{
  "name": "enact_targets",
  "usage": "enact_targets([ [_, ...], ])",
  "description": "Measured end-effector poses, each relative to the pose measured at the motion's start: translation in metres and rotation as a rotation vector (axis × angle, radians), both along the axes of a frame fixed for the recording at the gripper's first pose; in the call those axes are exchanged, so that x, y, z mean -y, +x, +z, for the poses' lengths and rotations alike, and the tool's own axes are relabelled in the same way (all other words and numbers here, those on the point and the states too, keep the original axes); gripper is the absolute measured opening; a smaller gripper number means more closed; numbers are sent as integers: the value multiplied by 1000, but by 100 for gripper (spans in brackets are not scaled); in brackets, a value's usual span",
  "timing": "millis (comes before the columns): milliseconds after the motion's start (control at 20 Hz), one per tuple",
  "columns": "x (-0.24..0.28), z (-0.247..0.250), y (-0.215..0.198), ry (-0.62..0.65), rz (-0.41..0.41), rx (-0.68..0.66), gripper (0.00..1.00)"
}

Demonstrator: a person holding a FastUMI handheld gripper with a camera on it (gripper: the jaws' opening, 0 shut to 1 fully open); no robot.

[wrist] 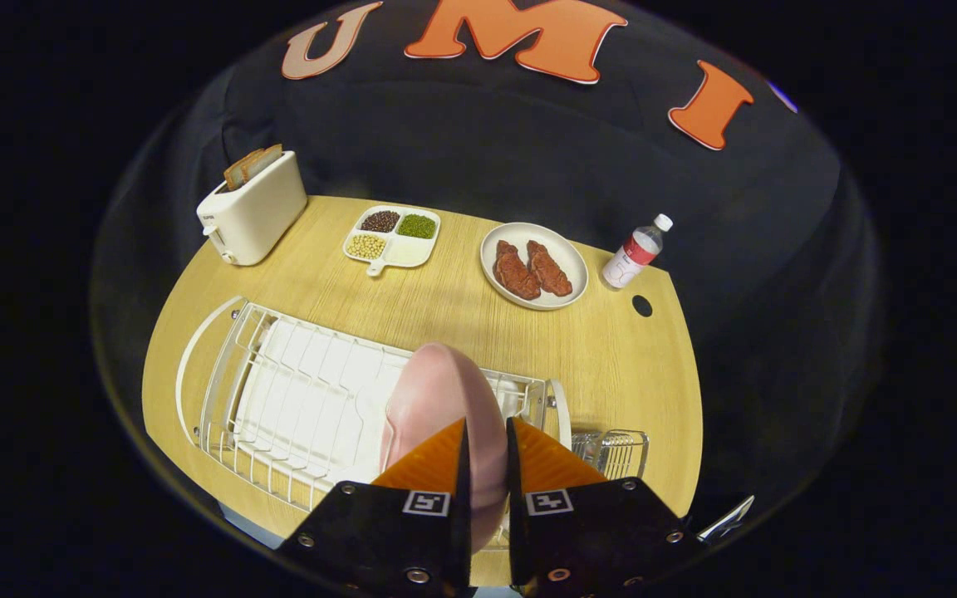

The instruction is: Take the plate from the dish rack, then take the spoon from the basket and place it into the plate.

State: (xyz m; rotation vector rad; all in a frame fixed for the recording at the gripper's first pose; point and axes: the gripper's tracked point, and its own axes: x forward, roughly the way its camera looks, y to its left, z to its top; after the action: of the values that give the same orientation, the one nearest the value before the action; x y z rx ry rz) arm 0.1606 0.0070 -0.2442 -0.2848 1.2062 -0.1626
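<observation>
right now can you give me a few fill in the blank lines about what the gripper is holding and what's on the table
1. The gripper is shut on a pink ____ standing on edge above the dish rack.
2. The toaster has ____ in its slots.
3. The white round dish beside the water bottle holds ____ pieces of meat.
4. The divided tray has beans in ____ of its compartments.

Missing words: plate; bread; two; three

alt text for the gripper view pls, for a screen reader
The gripper is shut on a pink plate standing upright in the white dish rack on a wooden table. Beyond them sit a toaster, a bean tray, a plate of meat and a bottle.
</observation>
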Motion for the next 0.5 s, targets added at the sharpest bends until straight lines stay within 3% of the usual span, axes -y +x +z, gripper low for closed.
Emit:
enact_targets([
  [200,-6,8,3,-65,69,3,19],
  [500,4,30,8,-72,71,44,19],
])
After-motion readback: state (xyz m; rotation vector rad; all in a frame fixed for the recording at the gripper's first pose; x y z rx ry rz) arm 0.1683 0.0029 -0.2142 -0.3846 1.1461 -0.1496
